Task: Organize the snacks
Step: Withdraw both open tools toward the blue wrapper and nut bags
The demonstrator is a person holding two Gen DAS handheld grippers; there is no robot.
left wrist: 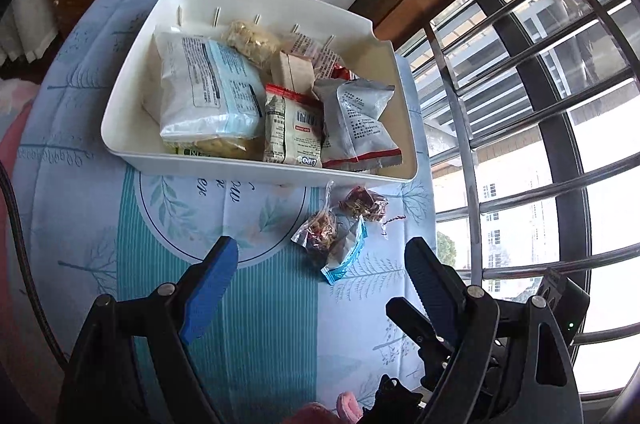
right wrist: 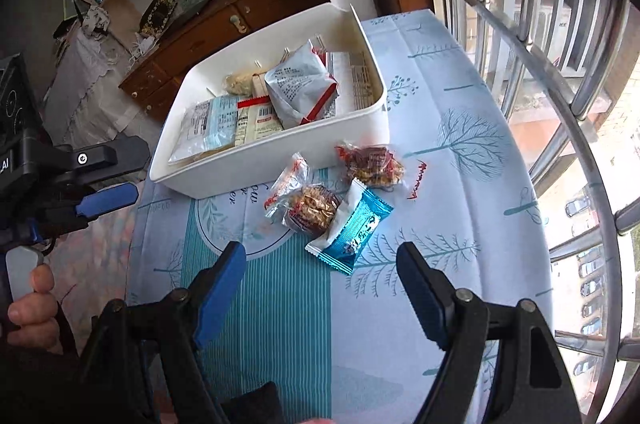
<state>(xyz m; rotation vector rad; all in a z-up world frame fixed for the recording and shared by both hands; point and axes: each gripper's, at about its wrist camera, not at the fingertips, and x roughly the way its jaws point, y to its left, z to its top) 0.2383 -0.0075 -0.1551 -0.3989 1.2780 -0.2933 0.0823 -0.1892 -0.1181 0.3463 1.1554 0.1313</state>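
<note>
Right now three small snacks lie loose on the pale blue tablecloth with tree prints (right wrist: 460, 159), just beside the white plastic box (right wrist: 224, 175) that already has many packets in it. One is a shiny blue foil snack bar (right wrist: 352, 230). Touching it is a clear wrapper with a brown nutty cake inside (right wrist: 310, 209). A little apart, close to the box wall, sits a clear wrapper with a dark red nutty cake (right wrist: 374, 163).

Both tools have their blue jaws wide apart with nothing between them. The right gripper (right wrist: 320, 278) hangs over the cloth near the blue bar. The left gripper (left wrist: 320, 264) hangs close by, also above the cloth.

I think these snacks are very light. The wrappers look thin, crinkly and slippery, and the cakes inside may crumble if squeezed hard. The best place to pinch the blue bar is probably across its middle, or on its flat sealed end.

Some things are hard to see. The packets deep in the box hide each other. A tiny red scrap (right wrist: 417, 191) lies on the cloth, and I cannot tell what it is.
</note>
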